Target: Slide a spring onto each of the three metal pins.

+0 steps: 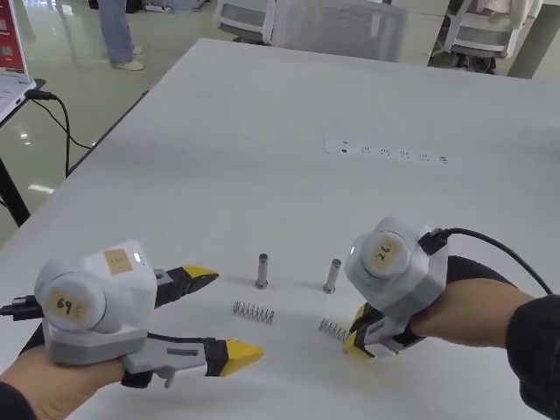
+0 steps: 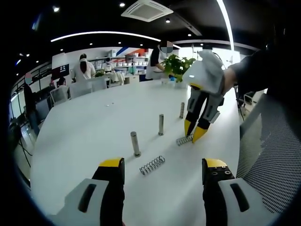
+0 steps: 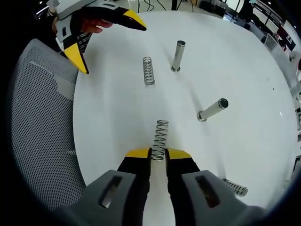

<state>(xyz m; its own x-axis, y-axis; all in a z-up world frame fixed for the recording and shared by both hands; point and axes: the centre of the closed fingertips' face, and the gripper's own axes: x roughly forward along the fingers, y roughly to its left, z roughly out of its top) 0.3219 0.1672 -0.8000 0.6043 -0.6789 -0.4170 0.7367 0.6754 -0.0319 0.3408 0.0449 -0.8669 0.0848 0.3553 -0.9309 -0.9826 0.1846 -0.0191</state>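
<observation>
Spring (image 3: 161, 134) nipped in right claw (image 3: 158, 154); loose spring (image 3: 148, 70) beside pin (image 3: 178, 55); left claw (image 2: 163, 163) wide.

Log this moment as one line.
right gripper: shut on spring, spring lying on table | left gripper: open | pins: bare

L gripper (image 1: 236, 315): rounded white/grey housing, round tan sticker marked "69", square tan sticker on top w/ a small lit LED beside it. Black L cable (image 1: 13, 308) exits the back. Jaws black w/ yellow tips; in the left gripper view, grey jaw covers, each w/ an oval slot. R gripper (image 1: 354, 339): same white body, tan sticker w/ 2 handwritten digits, hard to read. Black R cable (image 1: 490, 241) comes off its top. Same black/yellow jaws, grey slotted covers. R arm in dark sleeve (image 1: 535, 350).
</observation>
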